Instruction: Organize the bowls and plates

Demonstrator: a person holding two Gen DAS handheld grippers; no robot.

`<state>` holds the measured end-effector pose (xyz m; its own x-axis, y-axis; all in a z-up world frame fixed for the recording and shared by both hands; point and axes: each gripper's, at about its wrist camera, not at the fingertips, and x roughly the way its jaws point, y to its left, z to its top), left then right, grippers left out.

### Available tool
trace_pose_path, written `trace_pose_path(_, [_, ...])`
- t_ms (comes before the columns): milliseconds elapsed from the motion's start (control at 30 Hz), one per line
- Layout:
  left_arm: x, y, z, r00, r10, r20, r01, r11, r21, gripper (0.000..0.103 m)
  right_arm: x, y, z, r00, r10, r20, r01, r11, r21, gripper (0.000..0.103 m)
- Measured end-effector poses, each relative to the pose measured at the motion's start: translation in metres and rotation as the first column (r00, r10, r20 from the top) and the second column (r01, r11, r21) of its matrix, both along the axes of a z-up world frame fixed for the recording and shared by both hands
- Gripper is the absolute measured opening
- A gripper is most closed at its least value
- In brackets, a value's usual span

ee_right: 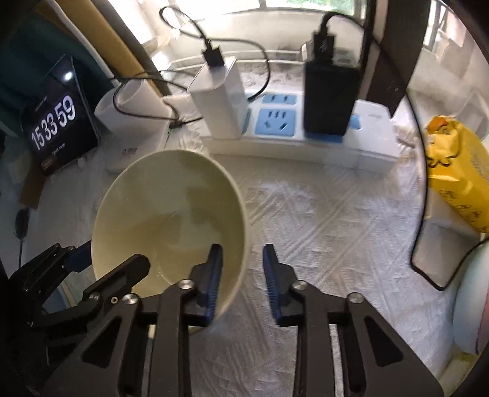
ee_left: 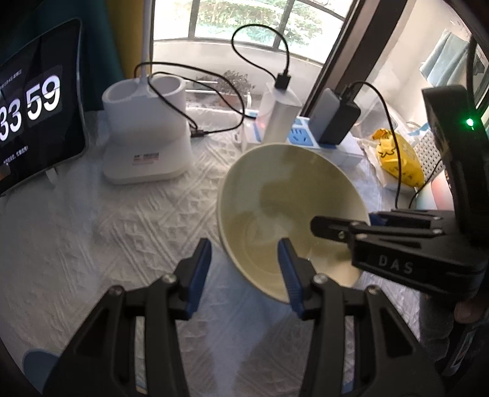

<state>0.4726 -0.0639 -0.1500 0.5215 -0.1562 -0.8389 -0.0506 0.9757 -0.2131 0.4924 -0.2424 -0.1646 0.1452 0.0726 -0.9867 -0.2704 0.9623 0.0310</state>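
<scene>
Both tools straddle the rim of a pale cream ceramic bowl (ee_left: pixel 290 207): the left tool (ee_left: pixel 246 268) half-open, the right tool (ee_right: pixel 243 268) narrowly parted, neither visibly pinching it. That bowl tilts over the white quilted surface (ee_left: pixel 122 244), near a white power strip (ee_right: pixel 305 143).

A home desk by a window (ee_left: pixel 244 21): lamp base (ee_left: pixel 146 134), clock tablet (ee_left: pixel 33 122), power strip (ee_right: pixel 305 134).
</scene>
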Motion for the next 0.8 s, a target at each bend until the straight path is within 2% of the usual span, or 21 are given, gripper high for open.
trace_pose_path(33, [0.0,0.0,-0.001,1.0,0.001,0.001,-0.001,1.0,-0.004,0.046,0.0,0.002,-0.001,1.0,0.01,-0.004,-0.01,1.0,0.0,0.02])
trace_pose_path(100, [0.001,0.0,-0.002,1.0,-0.006,0.0,0.006,1.0,-0.024,0.041,0.0,0.007,-0.002,1.0,0.026,0.002,-0.026,0.999,-0.019,0.019])
trace_pose_path(500, [-0.003,0.0,0.0,1.0,0.013,0.004,-0.013,1.0,-0.004,0.029,-0.004,0.023,0.002,0.998,0.049,0.047,-0.046,0.997,-0.065,0.016])
trace_pose_path(800, [-0.012,-0.002,0.012,0.999,0.003,0.04,-0.003,1.0,-0.001,0.027,-0.015,0.019,0.015,0.994,0.053,0.091,-0.045,0.995,-0.088,0.014])
